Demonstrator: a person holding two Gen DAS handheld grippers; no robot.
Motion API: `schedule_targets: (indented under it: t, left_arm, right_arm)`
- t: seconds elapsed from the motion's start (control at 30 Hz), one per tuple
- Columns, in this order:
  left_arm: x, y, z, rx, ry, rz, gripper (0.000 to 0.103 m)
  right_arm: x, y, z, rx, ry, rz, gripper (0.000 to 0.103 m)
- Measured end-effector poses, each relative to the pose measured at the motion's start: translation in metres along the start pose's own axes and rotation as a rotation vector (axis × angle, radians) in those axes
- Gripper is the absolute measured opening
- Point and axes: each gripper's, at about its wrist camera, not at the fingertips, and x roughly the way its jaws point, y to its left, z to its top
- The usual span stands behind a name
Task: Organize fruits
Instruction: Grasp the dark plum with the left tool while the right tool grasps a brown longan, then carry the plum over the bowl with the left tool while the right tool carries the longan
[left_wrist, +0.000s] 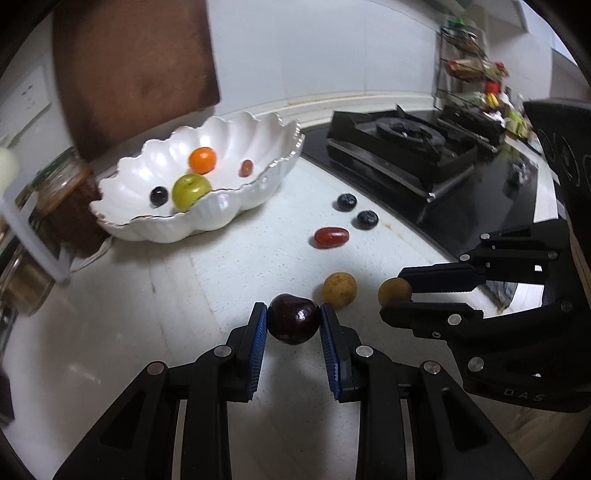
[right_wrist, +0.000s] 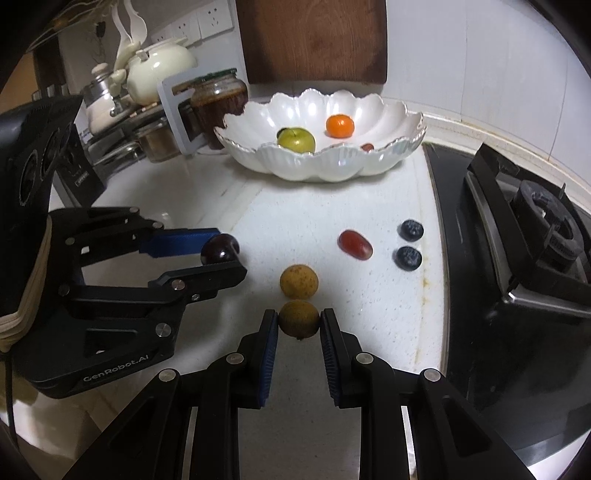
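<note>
Left claw (left_wrist: 294, 319) tight on cherry (left_wrist: 294, 318), right claw (right_wrist: 298, 320) on longan (right_wrist: 298, 318), pale worktop (right_wrist: 314, 229) open toward bowl (right_wrist: 321, 162), hob (right_wrist: 517, 266) alongside.

White counter (right_wrist: 332, 206): bowl (right_wrist: 388, 158), loose fruit (right_wrist: 355, 244).

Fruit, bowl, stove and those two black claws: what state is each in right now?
Left gripper: shut on dark red cherry.
Right gripper: shut on brown round longan.
White scalloped bowl: upright, holding four fruits.
Second yellowish longan: loose on counter.
Black gas stove: unlit.
</note>
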Motion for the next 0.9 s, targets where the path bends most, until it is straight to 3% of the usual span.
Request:
schedule_targets:
  t: [0.7,0.9]
  left_arm:
    - [-0.057,0.001,0.012,-0.282,-0.135,0.124,0.029]
    - [-0.070,0.000,0.016,-0.306,-0.167,0.169,0.029]
  right_arm:
    - [-0.044,-0.009,0.018,-0.015,-0.165,0.014,0.025]
    - [-0.057,-0.010,0.027,-0.024,-0.223,0.016,0.025]
